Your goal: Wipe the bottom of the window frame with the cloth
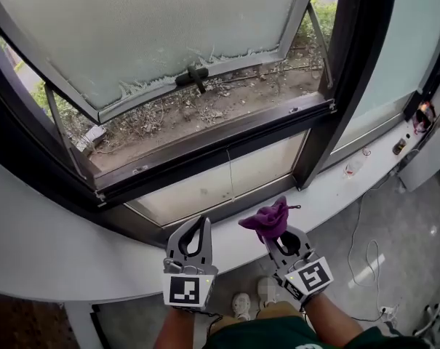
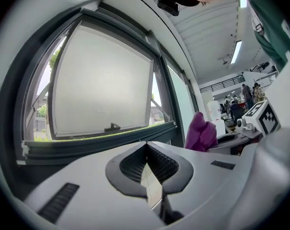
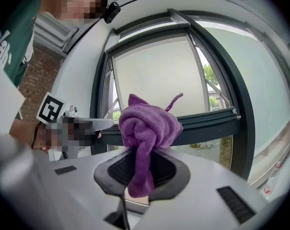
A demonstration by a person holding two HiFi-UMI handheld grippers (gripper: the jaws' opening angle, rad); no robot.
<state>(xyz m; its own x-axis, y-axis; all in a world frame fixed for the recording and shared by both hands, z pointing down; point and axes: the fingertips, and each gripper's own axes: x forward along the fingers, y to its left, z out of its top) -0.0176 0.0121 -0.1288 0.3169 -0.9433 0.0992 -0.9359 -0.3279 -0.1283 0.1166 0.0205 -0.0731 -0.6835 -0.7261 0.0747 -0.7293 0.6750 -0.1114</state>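
The right tool [image 1: 279, 237] is clamped on the purple cloth [image 1: 269, 220]. The cloth is bunched into a ball above the jaw tips, and one end hangs down btw. the jaws. The left tool [image 1: 203, 219] is just beside it, jaws pressed together w/ nothing in them. Both tools are held low in front of the white sill [image 1: 45, 246] and point toward the window. The cloth is apart from the bottom of the window frame [image 1: 220, 140], not touching it. Above that dark frame the frosted sash [image 1: 154, 27] is tilted open outward, w/ a black handle [image 1: 193, 76] at its lower edge. Dry ground [image 1: 205, 107] shows in the gap.
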